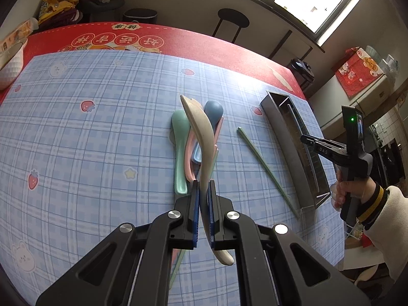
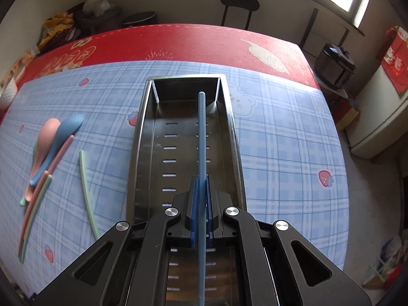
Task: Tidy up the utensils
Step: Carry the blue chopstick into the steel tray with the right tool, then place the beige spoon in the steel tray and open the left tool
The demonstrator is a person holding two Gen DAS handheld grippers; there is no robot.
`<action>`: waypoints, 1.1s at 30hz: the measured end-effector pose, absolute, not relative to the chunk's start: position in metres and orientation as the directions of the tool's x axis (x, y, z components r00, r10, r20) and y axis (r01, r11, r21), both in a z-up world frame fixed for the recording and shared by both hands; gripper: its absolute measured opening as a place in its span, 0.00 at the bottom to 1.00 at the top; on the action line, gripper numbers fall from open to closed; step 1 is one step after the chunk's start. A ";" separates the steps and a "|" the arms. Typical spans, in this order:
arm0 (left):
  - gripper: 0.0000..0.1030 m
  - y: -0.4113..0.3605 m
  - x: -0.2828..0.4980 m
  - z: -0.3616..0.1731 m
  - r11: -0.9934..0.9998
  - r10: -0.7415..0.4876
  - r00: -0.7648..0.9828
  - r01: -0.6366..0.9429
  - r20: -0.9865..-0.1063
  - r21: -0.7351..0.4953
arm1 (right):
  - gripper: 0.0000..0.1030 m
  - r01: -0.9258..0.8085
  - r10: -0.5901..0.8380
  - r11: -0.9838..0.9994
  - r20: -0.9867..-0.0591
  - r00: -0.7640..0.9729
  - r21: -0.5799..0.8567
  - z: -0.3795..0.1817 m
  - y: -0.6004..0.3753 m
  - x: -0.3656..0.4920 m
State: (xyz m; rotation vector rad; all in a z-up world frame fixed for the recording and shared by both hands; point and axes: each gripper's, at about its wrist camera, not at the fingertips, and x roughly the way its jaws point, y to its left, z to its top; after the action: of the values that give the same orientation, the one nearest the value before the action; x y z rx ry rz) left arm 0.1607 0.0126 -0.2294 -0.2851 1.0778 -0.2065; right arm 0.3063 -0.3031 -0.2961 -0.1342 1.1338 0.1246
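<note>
A kitchen corner with a window and a black stool (image 2: pixel 239 2) lies behind the counter (image 2: pixel 280 137), which wears a blue plaid cloth over a red one. The right gripper (image 2: pixel 201 196) has its fingers pinching a blue chopstick (image 2: pixel 201 132), held lengthwise over the metal tray (image 2: pixel 142 137); whether its tip touches the tray floor I cannot tell. The left gripper (image 1: pixel 204 199) has its fingers pinching a beige spoon (image 1: pixel 201 132) by the handle, lifted above the pile. By my judgement the sorting has barely started: the tray looks otherwise bare, while the green spoon (image 1: pixel 179 142), blue spoon (image 1: pixel 213 109), pink spoon (image 2: pixel 47 132), a loose green chopstick (image 1: pixel 265 168) and more chopsticks are on the cloth, beside the tray
</note>
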 end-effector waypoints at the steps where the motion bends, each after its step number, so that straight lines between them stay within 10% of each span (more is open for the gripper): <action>1: 0.06 0.011 0.160 -0.230 0.943 -0.302 0.458 0.018 -0.836 -0.331 | 0.06 -0.170 0.027 0.984 -0.913 0.408 -0.046 -0.299 -0.304 0.307; 14: 0.06 -0.033 0.170 -0.222 0.942 -0.296 0.429 -0.016 -0.853 -0.335 | 0.10 -0.156 0.183 0.980 -0.873 0.451 0.125 -0.264 -0.327 0.298; 18: 0.06 -0.068 0.186 -0.216 0.944 -0.311 0.421 0.032 -0.852 -0.329 | 0.48 -0.110 0.233 0.972 -0.826 0.514 0.206 -0.244 -0.346 0.276; 33: 0.06 -0.227 0.290 -0.254 0.929 -0.365 0.301 0.174 -0.881 -0.326 | 0.53 0.042 0.217 0.961 -0.840 0.498 0.273 -0.261 -0.426 0.249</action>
State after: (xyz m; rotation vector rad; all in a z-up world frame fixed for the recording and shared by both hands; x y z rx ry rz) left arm 0.2904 -0.2271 -0.2543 -0.1811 1.2152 -0.3599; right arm 0.2489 -0.4259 -0.2607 0.2730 1.0476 0.1074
